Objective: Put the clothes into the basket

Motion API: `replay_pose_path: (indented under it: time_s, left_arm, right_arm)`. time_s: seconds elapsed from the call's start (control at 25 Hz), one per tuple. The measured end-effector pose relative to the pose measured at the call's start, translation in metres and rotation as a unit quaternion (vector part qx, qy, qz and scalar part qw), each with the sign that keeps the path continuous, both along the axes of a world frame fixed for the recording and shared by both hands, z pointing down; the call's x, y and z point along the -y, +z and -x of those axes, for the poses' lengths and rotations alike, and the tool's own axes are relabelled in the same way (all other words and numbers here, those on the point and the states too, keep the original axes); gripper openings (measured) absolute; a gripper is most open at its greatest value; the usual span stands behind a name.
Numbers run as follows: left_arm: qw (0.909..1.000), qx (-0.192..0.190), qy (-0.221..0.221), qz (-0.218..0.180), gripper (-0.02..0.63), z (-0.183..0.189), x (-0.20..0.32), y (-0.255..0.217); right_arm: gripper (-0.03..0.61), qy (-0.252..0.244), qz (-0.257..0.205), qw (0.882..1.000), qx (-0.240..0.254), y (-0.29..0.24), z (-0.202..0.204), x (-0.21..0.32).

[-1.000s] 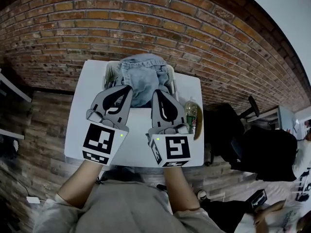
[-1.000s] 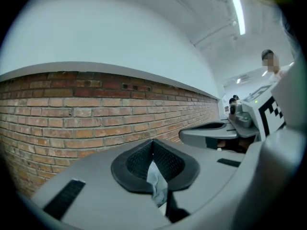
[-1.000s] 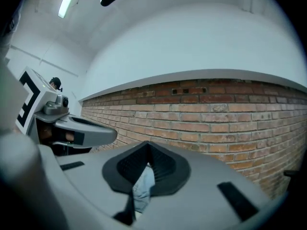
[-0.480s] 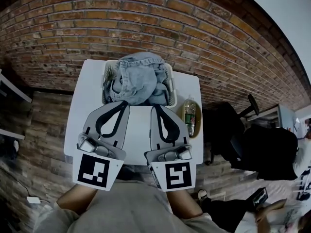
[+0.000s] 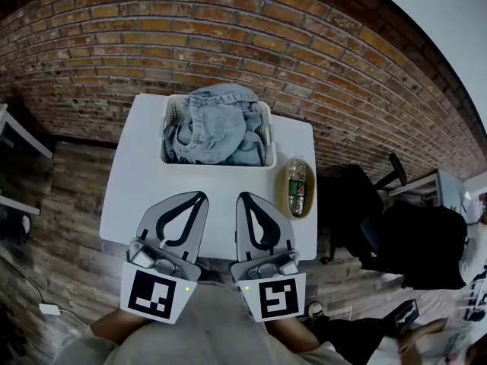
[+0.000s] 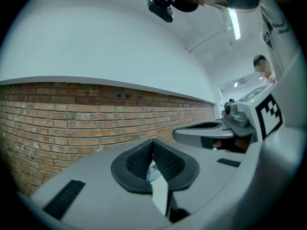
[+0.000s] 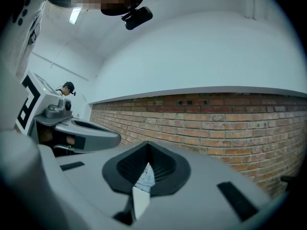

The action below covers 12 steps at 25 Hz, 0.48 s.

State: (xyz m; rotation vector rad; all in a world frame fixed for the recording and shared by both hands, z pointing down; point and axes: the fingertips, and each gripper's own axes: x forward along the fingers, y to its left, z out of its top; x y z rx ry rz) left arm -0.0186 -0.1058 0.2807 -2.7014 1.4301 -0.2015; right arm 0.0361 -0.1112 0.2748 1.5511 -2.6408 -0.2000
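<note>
no words or numbers can be read anywhere. the only signs are black-and-white square markers [image 5: 154, 295], patterns rather than letters, on the cubes of the left gripper [image 5: 201, 197] and right gripper [image 5: 242, 198], on the person's side of the basket [image 5: 217, 163]. the bottle [image 5: 297, 186] right of the basket has a label too small to read.

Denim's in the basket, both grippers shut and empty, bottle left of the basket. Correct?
No: the bottle lies right of the basket, as the head view shows. The rest stands: denim in the basket, left gripper and right gripper shut and empty.
</note>
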Motion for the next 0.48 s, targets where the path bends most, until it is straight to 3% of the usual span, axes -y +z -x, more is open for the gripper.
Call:
replay_pose_path:
  time_s: [0.48]
  left_arm:
    - [0.9995,-0.014,-0.025,0.016,0.008,-0.011,-0.022,0.020]
  right_arm:
    - [0.005,-0.026,0.016,1.000,0.003,0.023,-0.005,-0.024]
